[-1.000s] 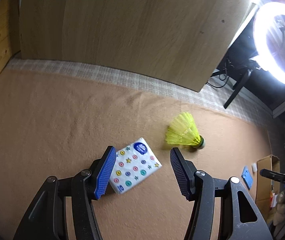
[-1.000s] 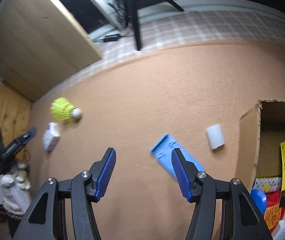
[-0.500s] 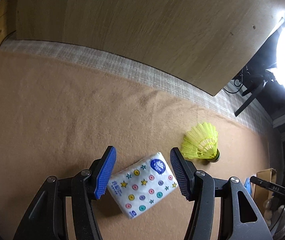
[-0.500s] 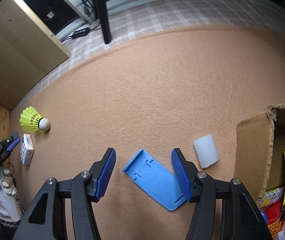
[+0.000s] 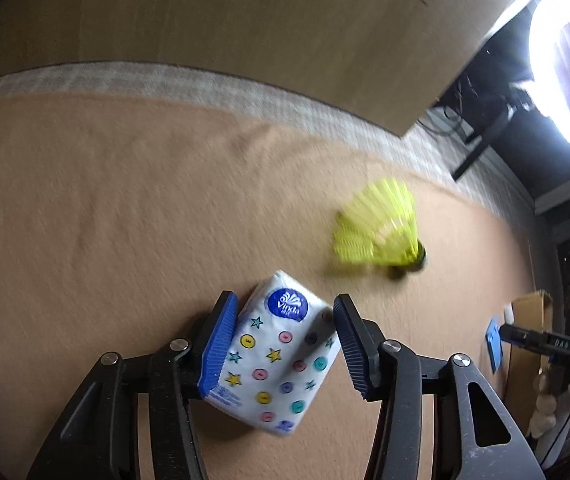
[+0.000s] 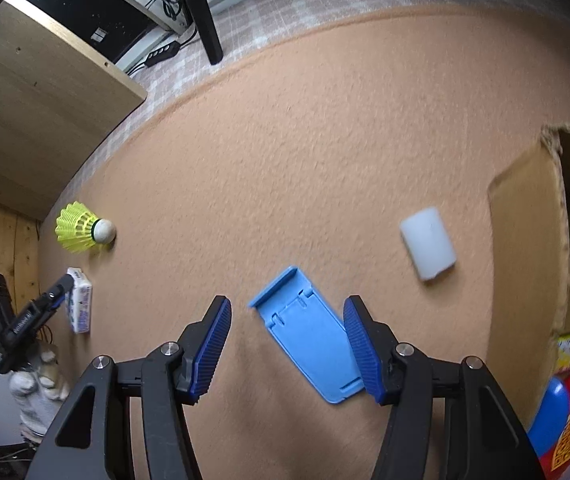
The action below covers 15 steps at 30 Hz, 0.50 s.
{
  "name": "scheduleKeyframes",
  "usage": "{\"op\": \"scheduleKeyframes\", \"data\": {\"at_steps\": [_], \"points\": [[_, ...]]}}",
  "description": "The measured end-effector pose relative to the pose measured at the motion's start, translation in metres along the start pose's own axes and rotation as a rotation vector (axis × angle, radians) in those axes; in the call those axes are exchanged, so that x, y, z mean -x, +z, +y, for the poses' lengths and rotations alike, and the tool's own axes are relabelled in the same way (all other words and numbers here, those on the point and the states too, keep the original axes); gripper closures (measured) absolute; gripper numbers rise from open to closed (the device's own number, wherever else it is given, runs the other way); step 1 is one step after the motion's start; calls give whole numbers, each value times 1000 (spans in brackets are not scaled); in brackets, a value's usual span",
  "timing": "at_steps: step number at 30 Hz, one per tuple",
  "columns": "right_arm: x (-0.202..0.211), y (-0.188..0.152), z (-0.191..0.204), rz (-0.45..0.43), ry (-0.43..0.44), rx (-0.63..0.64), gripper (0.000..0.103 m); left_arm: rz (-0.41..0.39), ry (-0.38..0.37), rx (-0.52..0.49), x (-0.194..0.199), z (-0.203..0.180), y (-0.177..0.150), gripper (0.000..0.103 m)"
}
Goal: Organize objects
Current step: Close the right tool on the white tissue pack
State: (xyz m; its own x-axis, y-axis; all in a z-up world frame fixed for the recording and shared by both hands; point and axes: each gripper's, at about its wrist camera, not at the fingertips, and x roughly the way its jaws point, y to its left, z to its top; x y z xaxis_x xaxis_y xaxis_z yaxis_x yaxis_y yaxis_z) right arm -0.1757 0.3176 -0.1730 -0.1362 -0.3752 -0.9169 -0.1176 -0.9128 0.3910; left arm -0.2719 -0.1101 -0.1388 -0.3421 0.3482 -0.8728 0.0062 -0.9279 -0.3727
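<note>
Left gripper [image 5: 281, 344], jaws spread, straddles the tissue pack [image 5: 279, 354] mid-carpet as the right gripper [image 6: 287, 344], likewise released, brackets the blue stand [image 6: 309, 344] beside the cardboard box [image 6: 525, 240]; closing looks next.

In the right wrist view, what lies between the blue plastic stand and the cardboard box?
A small white block lies on the mat between the blue plastic stand and the cardboard box, seen in the right wrist view.
</note>
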Motion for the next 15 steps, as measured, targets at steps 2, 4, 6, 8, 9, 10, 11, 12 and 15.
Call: {"op": "scheduleKeyframes", "data": {"at_steps": [2,4,6,8,9,10,11,12,15], "points": [[-1,-5,2,9,13,3,49,-4,-6,-4,-1,-6,-9,50],[-2,-9,6,4,2,24,49,-6,-18,-8,-3,-12,-19,50],[-4,-14,12,5,-11,51,48,-10,-21,-10,-2,-16,-29,50],[-6,-21,20,16,-4,79,48,-10,-34,-7,-4,-22,-38,50],[-8,-24,23,20,3,88,48,-10,-39,-7,-5,-26,-44,50],[-9,-28,27,17,1,102,48,-11,-43,-5,-4,-30,-50,50],[-10,-31,31,10,-10,119,48,-13,-46,-6,-4,-33,-54,50],[-11,-36,37,4,-26,145,48,-13,-50,-8,-4,-38,-61,50],[-14,-48,46,-6,-46,198,47,-16,-64,-7,1,-44,-78,50]]}}
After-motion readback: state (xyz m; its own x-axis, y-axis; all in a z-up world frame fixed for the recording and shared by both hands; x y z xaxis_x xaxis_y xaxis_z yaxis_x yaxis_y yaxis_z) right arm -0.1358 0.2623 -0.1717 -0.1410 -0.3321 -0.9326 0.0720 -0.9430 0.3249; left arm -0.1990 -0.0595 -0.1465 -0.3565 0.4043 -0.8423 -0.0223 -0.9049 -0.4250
